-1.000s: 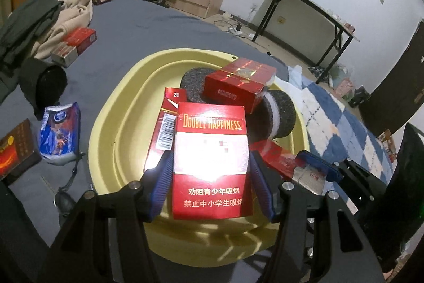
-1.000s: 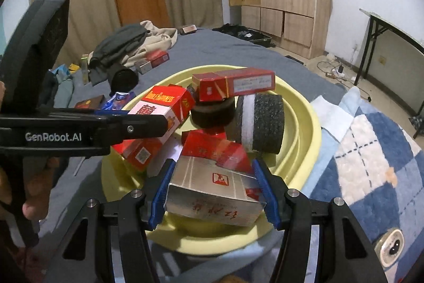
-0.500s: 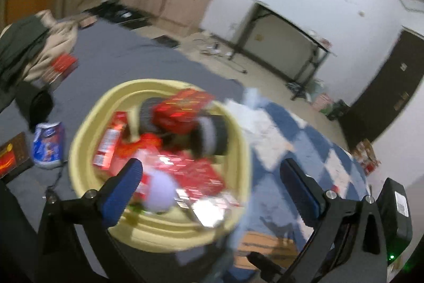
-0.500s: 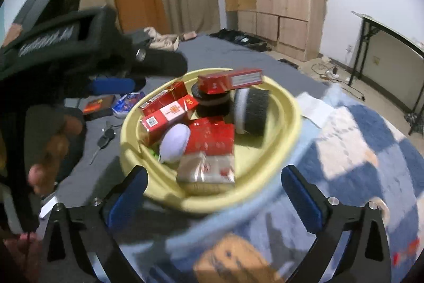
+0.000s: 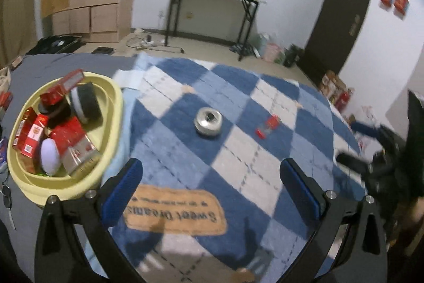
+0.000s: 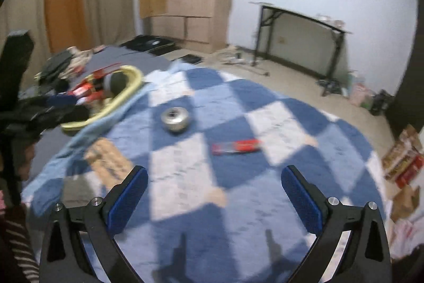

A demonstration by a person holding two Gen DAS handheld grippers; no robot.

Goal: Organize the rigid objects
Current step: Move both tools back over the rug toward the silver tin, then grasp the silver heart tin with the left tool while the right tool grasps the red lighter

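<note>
Now both jaws wide apart, empty. Red pack (image 6: 235, 146) and metal tin (image 6: 175, 119) lie on checkered blanket (image 6: 267, 121), yellow basin (image 5: 112, 108) far left. Approach pack squarely, straddle its narrow sides.

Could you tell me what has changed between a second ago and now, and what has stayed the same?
Both grippers let go: the left gripper dropped its red pack and the right gripper its silver-ended box into the yellow basin. Both now stand open and empty, swung away over the checked blanket. The metal tin and small red pack lie on it, untouched.
</note>
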